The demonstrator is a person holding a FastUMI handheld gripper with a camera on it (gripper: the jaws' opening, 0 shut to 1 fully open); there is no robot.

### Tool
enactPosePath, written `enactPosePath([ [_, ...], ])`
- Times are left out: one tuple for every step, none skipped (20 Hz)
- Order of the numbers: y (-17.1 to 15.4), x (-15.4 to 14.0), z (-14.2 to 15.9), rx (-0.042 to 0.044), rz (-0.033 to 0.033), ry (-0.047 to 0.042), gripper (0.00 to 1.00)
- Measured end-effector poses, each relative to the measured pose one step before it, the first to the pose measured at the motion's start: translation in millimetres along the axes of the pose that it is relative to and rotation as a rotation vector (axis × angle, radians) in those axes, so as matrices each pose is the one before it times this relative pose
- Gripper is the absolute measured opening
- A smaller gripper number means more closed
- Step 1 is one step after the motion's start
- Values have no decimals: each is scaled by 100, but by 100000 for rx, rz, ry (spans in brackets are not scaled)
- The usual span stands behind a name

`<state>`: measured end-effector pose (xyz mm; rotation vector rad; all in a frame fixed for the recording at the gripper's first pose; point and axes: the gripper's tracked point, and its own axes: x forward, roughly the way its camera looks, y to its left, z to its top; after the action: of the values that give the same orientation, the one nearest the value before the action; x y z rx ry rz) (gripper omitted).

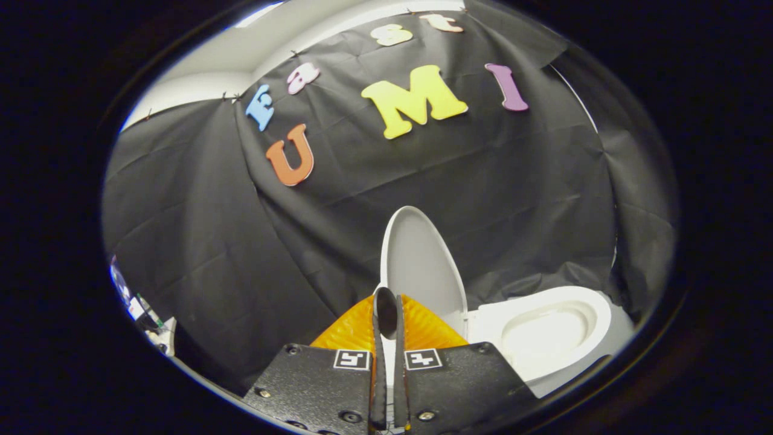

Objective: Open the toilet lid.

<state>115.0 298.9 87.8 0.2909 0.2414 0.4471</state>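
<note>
The white toilet lid stands raised, swung well away from the seat and bowl, whose oval opening is uncovered. My gripper sits at the lid's rim with its two fingers drawn close together. A thin white strip of the lid's edge shows in the narrow gap between them, so both fingers press on the rim. The view is rolled sideways, so the bowl lies beside the lid rather than under it.
Black cloth hangs close behind and around the toilet. A few small cluttered items show past the cloth's edge on the side away from the bowl. A pale wall or ceiling shows above the cloth.
</note>
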Motion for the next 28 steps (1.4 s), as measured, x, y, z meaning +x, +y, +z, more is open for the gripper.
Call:
enactPosePath([
  [445, 209, -175, -1936, 278, 641, 8],
  [466, 155, -237, -2468, 295, 835, 9],
  [322, 92, -64, -3077, 112, 484, 10],
  [186, -13, -170, -2977, 364, 410, 10],
  [9, 65, 60, -3390, 828, -5, 19],
  [340, -16, -274, -2935, 1619, 334, 28],
  [-94, -123, -34, -1972, 1479, -680, 37],
  [-293, -58, -18, -586, 1029, 156, 46],
  [-820, 14, 107, -185, -96, -1560, 55],
  [-595, 15, 305, -373, -176, -757, 64],
  [-858, -220, 159, -663, -1832, -806, 72],
  [-783, -340, 454, -208, -1396, -1615, 81],
  [-98, -368, 509, 1232, 695, -2559, 90],
  [-73, -576, 580, 944, 245, -2071, 99],
  [-251, -846, 524, 769, 560, -2511, 100],
  [-255, -1318, -272, -85, 262, -818, 100],
  [-713, -1361, -48, 375, -650, -922, 100],
  [-963, -1028, 41, 1029, -1102, -1355, 100],
  [-781, -1130, 515, 1778, -94, -2163, 100],
  [-419, -836, 317, 1847, 377, -1640, 100],
  [-728, -728, 80, 708, -1115, -688, 100],
  [-1324, -1176, 205, -724, -2094, -2187, 100],
  [-1511, -998, 193, -1518, -3525, -2317, 100],
  [-1684, -945, -170, -1840, -3439, -1937, 100],
  [-2074, -857, -222, -2620, -3912, -2297, 100],
  [-1724, -456, -502, -2273, -3279, -766, 100],
  [-2150, -620, -843, -2463, -4218, 106, 100],
  [-1705, -441, -1022, -1672, -3181, 1020, 100],
])
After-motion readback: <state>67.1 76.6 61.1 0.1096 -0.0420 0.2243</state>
